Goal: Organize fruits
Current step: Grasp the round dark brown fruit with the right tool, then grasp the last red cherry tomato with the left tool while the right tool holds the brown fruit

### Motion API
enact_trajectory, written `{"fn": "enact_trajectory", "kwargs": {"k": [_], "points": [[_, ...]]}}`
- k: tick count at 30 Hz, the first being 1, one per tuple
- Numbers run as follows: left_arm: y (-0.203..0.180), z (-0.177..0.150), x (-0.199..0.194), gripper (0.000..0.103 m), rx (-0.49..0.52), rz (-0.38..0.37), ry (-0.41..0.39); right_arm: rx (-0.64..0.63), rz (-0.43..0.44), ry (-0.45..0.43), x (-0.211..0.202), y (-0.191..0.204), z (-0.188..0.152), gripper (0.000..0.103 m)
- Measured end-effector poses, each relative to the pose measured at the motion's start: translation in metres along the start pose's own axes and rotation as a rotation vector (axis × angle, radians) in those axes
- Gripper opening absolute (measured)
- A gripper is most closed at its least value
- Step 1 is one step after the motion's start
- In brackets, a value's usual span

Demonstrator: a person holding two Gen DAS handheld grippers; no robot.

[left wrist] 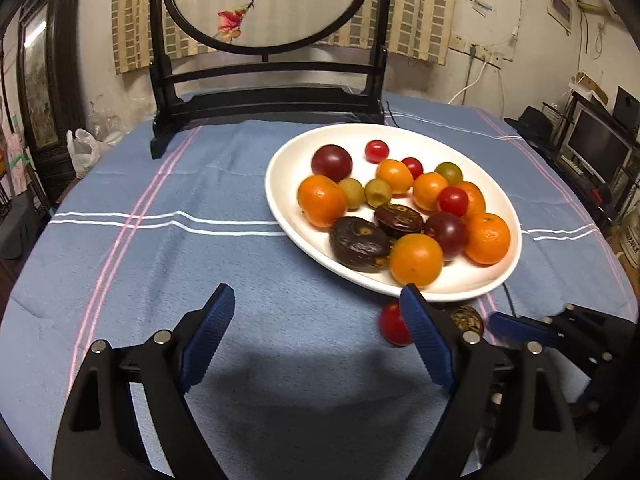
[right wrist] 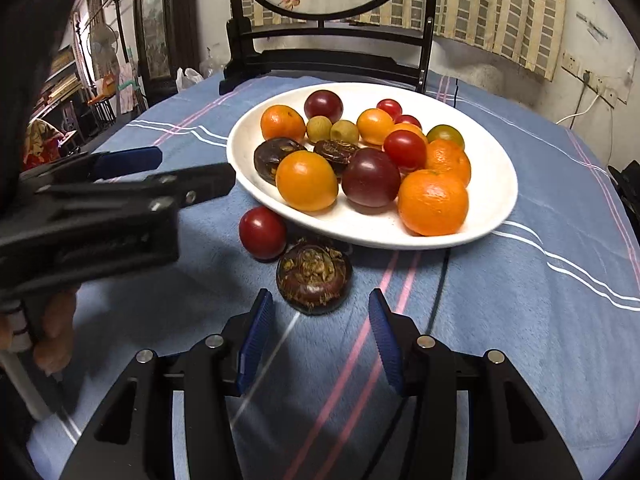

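Observation:
A white plate (left wrist: 280,200) (right wrist: 500,200) holds several oranges, red and dark tomatoes, green fruits and two dark water chestnuts. On the blue cloth in front of the plate lie a red tomato (right wrist: 262,232) (left wrist: 390,322) and a loose water chestnut (right wrist: 314,278) (left wrist: 466,318). My right gripper (right wrist: 320,302) stands open, with the chestnut just ahead of its tips and untouched. My left gripper (left wrist: 316,300) (right wrist: 196,168) is wide open over bare cloth. The tomato sits just outside its right finger, which partly hides it.
A dark wooden stand with a round painted screen (left wrist: 264,92) rises at the back of the table. A black cable (right wrist: 440,280) runs from under the plate toward me. A hand (right wrist: 56,328) grips the left gripper's handle. The cloth (left wrist: 180,240) left of the plate is bare.

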State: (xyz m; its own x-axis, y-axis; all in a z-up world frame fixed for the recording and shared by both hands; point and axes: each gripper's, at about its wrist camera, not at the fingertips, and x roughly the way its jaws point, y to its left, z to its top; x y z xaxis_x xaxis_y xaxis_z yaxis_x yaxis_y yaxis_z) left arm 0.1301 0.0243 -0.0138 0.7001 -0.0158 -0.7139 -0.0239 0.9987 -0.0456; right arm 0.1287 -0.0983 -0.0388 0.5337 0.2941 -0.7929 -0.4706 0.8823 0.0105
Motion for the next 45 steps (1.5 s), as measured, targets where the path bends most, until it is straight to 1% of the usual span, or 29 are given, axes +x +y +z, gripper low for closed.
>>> {"fn": "enact_trajectory", "kwargs": {"k": [4,9,12,15,19,24,28,32,34,39,42,43,45], "points": [[-0.002,0.0,-0.002,0.082,0.006,-0.003,-0.001,-0.019,-0.024,0.007,0.009,0.008,0.004,0.051],[0.003,0.001,0.0,0.082,-0.026,-0.02,0.019,-0.007,-0.034,0.005,0.015,0.006,0.011,0.051],[0.005,0.001,0.003,0.083,-0.037,-0.016,0.028,-0.015,-0.039,0.008,0.016,0.009,0.014,0.043],[0.005,0.0,0.005,0.083,-0.038,-0.017,0.037,-0.021,-0.054,0.002,0.014,0.01,0.011,0.043],[0.005,0.0,0.007,0.083,-0.034,-0.011,0.042,0.015,-0.035,0.0,0.005,-0.001,0.004,0.043],[0.005,-0.001,0.008,0.083,-0.034,-0.012,0.047,0.092,-0.029,-0.004,-0.012,-0.027,-0.012,0.043],[-0.001,-0.004,0.009,0.083,-0.008,-0.024,0.053,0.148,-0.025,-0.022,-0.023,-0.047,-0.02,0.043],[-0.012,-0.011,0.015,0.083,0.026,-0.057,0.091,0.187,-0.021,-0.037,-0.029,-0.06,-0.023,0.043],[-0.017,-0.014,0.016,0.083,0.042,-0.068,0.097,0.192,-0.017,-0.045,-0.031,-0.062,-0.022,0.043],[-0.028,-0.021,0.021,0.083,0.091,-0.067,0.104,0.169,-0.02,-0.029,-0.029,-0.059,-0.022,0.043],[-0.034,-0.023,0.026,0.083,0.122,-0.041,0.101,0.159,-0.026,-0.03,-0.032,-0.057,-0.021,0.043],[-0.037,-0.023,0.028,0.079,0.128,-0.044,0.113,0.158,-0.025,-0.03,-0.033,-0.056,-0.021,0.043],[-0.04,-0.022,0.031,0.078,0.129,-0.045,0.13,0.155,-0.031,-0.033,-0.035,-0.055,-0.021,0.043]]}}
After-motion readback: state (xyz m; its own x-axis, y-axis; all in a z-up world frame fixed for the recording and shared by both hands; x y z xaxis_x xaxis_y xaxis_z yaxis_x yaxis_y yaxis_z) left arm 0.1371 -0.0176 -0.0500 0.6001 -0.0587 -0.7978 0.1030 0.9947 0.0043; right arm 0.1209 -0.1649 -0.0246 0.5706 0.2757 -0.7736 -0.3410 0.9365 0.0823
